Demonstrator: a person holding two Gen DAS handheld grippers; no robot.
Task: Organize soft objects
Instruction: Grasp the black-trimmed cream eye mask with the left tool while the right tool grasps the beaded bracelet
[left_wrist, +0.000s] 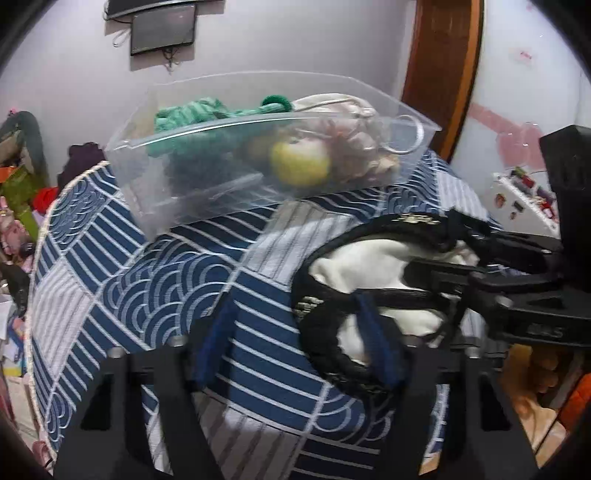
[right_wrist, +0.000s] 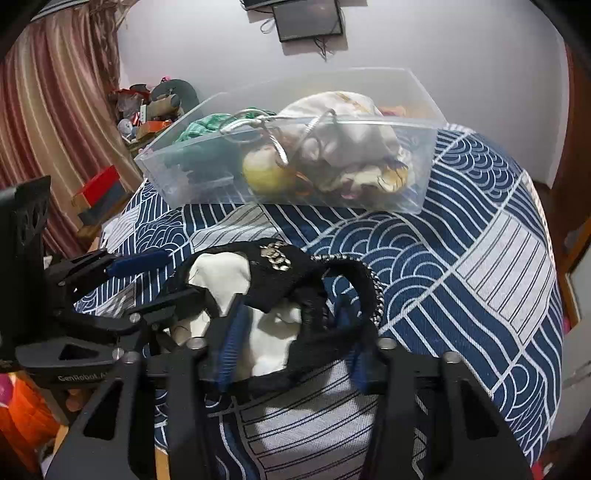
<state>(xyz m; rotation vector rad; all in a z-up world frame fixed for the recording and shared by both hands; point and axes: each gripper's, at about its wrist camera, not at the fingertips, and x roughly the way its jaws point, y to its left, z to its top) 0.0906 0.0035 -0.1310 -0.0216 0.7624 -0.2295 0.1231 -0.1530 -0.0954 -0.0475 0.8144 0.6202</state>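
A black-and-white soft bag with a black beaded strap lies on the blue patterned cloth; it also shows in the right wrist view. My left gripper is open, its right finger over the bag's edge and its left finger on the cloth. My right gripper is open with its blue-padded fingers straddling the bag. The right gripper also shows in the left wrist view. A clear plastic bin behind holds a green knitted item, a yellow-green ball and a cream pouch.
The clear bin sits at the far side of the cloth-covered surface. Clutter and a striped curtain stand to the left. A wooden door frame and a dark wall panel are behind.
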